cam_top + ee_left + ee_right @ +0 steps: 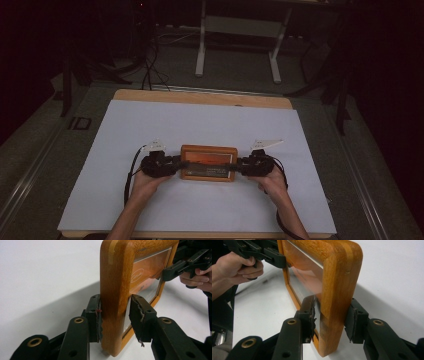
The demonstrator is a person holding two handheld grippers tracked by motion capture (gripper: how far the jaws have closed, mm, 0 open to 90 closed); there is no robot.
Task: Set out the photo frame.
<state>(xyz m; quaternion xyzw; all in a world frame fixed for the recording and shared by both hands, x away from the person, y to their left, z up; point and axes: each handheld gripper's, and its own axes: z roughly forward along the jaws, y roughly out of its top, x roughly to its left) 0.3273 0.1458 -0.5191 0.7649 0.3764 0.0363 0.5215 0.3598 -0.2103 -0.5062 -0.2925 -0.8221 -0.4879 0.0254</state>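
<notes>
A wooden picture frame point(208, 162) with an orange picture behind glass stands on its long edge on the white sheet point(200, 125). My left gripper point(181, 165) clamps its left end and my right gripper point(235, 166) clamps its right end. In the left gripper view the frame's side rail point(117, 277) sits between my left gripper's point(115, 315) pads, which press on its back and front. The right gripper view has the other rail point(339, 272) pinched by my right gripper point(332, 320). Each view also catches the opposite hand and gripper at the far end.
The white sheet covers a wooden table whose back edge point(200, 96) shows beyond it. Behind the table stand a metal desk's legs point(200, 45), with cables point(150, 70) on the dark floor. Bare sheet lies all around the frame.
</notes>
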